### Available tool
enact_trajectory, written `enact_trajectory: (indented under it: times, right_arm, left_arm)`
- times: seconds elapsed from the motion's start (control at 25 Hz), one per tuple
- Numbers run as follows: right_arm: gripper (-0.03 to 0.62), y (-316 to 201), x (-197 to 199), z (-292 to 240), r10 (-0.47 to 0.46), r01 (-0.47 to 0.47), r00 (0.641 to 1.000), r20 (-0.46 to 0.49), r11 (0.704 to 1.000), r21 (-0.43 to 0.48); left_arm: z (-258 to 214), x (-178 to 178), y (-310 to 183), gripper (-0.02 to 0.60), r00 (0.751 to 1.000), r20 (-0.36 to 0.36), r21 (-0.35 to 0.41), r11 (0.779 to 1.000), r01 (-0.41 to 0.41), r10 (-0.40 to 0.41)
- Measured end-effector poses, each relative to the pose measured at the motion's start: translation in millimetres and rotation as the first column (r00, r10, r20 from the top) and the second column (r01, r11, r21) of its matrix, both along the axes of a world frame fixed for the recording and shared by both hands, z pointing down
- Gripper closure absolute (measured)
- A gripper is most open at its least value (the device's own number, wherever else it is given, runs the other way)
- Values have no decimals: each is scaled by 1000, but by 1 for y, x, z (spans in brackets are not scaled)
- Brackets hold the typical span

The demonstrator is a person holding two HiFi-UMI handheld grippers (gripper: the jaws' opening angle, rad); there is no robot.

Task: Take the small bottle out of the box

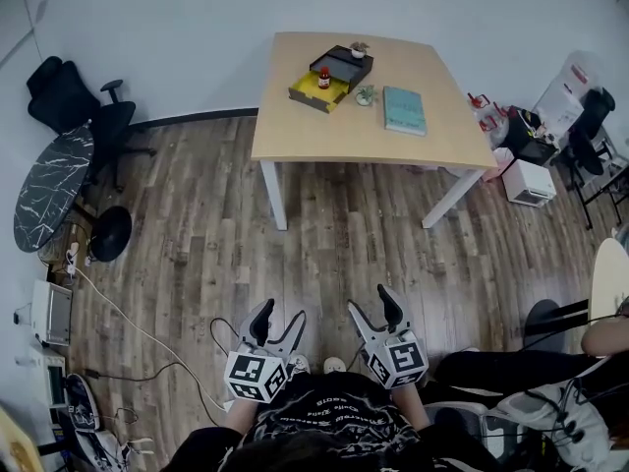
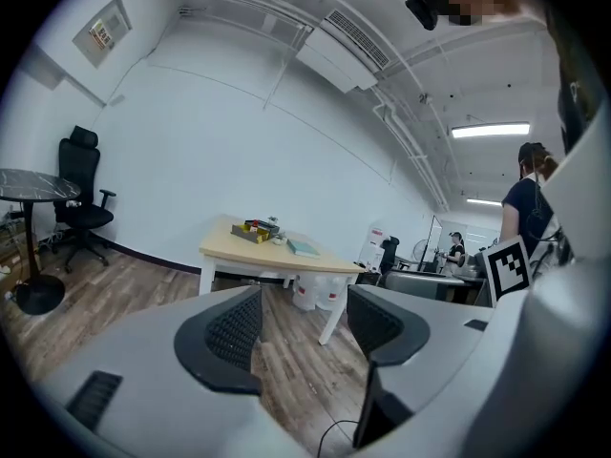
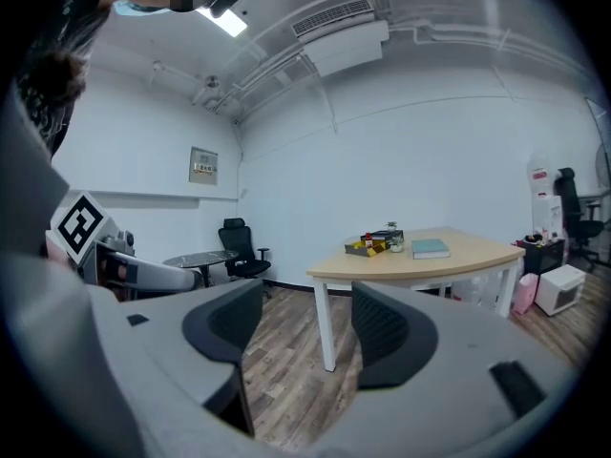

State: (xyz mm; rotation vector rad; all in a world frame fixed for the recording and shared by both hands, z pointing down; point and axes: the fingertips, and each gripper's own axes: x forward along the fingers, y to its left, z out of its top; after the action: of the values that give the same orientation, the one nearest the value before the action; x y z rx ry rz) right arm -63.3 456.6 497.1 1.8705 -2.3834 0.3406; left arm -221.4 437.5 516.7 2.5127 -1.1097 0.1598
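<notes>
Far ahead, a light wooden table (image 1: 295, 136) carries a yellow and black box (image 1: 339, 67). A small bottle with a red cap (image 1: 324, 78) stands in the box's yellow part. Both grippers hang low over the wooden floor, close to my body and well short of the table. My left gripper (image 1: 282, 315) is open with nothing between its jaws, and so is my right gripper (image 1: 371, 301). In the left gripper view the left gripper (image 2: 304, 322) points at the distant box (image 2: 253, 229). The right gripper (image 3: 307, 327) faces the box (image 3: 374, 245) and bottle (image 3: 368, 238) from afar.
A teal book (image 1: 404, 109) and two small plants (image 1: 359, 50) also sit on the table. A black office chair (image 1: 79, 106) and a round dark marble table (image 1: 51, 185) stand at the left. Cables (image 1: 147, 337) cross the floor. White boxes (image 1: 529, 182) and a seated person (image 1: 600, 337) are at the right.
</notes>
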Motion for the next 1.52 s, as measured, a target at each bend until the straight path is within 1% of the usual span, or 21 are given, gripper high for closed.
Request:
enact_trajectory:
  times: [0.12, 0.32, 0.48, 0.6, 0.76, 0.88, 0.96, 1.2, 1.4, 1.52]
  right_arm:
    - [290, -2, -3, 2, 9, -9, 1000, 0, 1000, -7]
    - [292, 0, -14, 14, 19, -19, 1000, -17, 1000, -23]
    - [292, -6, -12, 18, 49, -49, 999, 11, 998, -31]
    - [292, -17, -1, 23, 60, -59, 998, 20, 998, -36]
    - [292, -49, 19, 29, 52, -51, 998, 30, 998, -33]
    - [292, -85, 33, 29, 25, -24, 999, 30, 999, -31]
    - [292, -112, 44, 25, 0, 1, 1000, 22, 1000, -22]
    - [292, -185, 76, 20, -74, 74, 997, -11, 997, -3]
    - [292, -227, 102, 19, -117, 117, 993, -18, 993, -10]
    - [296, -249, 119, 18, -123, 123, 992, -15, 992, -2]
  left_arm:
    - [-1, -4, -9, 293, 1000, 4, 0, 1000, -15, 15]
    - [5, -8, -12, 293, 996, 22, 0, 997, -82, 82]
    - [11, -10, -19, 293, 996, 30, -6, 997, -80, 80]
    - [19, -3, -27, 292, 996, 38, -18, 996, -84, 84]
    - [25, 16, -55, 293, 996, 34, -23, 996, -85, 85]
    - [24, 34, -82, 293, 997, 35, -22, 997, -74, 75]
    - [20, 48, -103, 293, 997, 42, -8, 998, -66, 67]
    - [15, 87, -166, 293, 999, 53, 12, 1000, -13, 12]
    - [16, 118, -203, 293, 998, 59, 7, 1000, 13, -13]
    - [16, 139, -223, 293, 998, 55, 5, 1000, 16, -16]
